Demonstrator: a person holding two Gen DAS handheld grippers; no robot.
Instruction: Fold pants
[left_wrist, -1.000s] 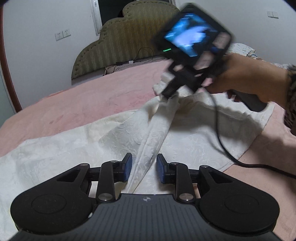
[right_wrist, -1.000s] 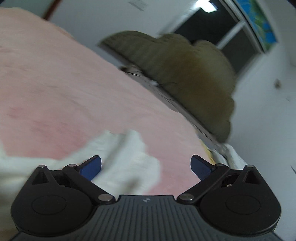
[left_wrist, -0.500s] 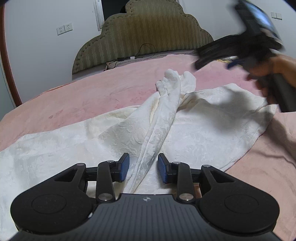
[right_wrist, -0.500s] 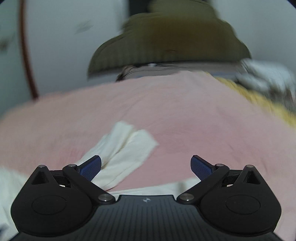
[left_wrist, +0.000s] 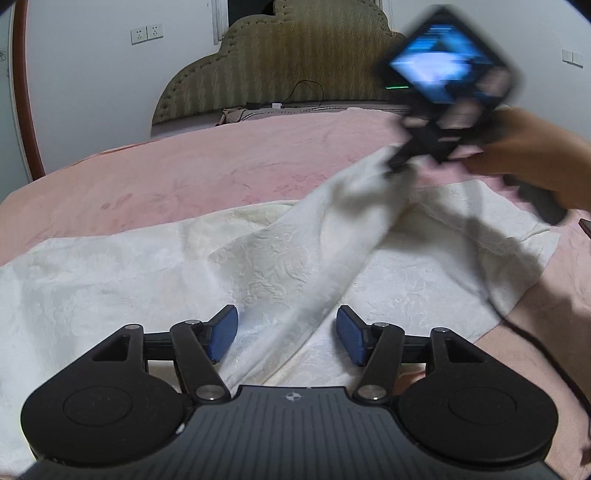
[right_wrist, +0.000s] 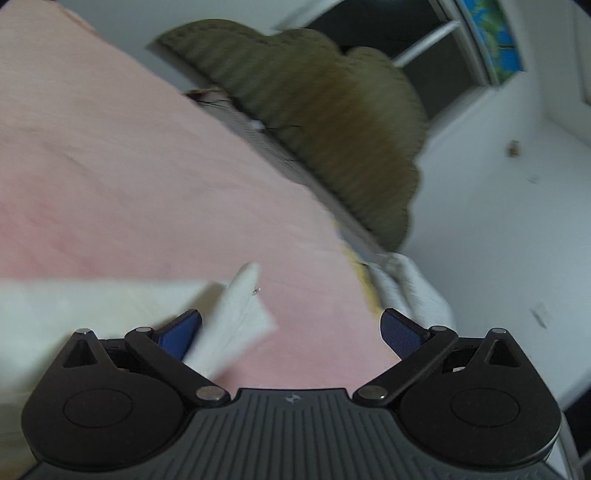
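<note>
White textured pants (left_wrist: 258, 266) lie spread on a pink bed (left_wrist: 221, 166). One leg is raised as a ridge running from my left gripper up to the right gripper. My left gripper (left_wrist: 288, 334) is open, with the ridge of cloth passing loosely between its blue pads (left_wrist: 221, 332). The right gripper (left_wrist: 402, 162), blurred by motion, sits at the far end of that leg. In the right wrist view the right gripper (right_wrist: 290, 332) is open wide, with the white leg end (right_wrist: 236, 317) lying against its left pad (right_wrist: 181, 332).
A padded olive headboard (left_wrist: 288, 55) stands at the far end of the bed. A black cable (left_wrist: 532, 332) trails from the right gripper across the bed. White bedding (right_wrist: 413, 288) lies near the headboard at the right.
My left gripper has opened wider around the ridge of cloth. The right gripper swung away to the right, then came back down to the far end of the leg.
</note>
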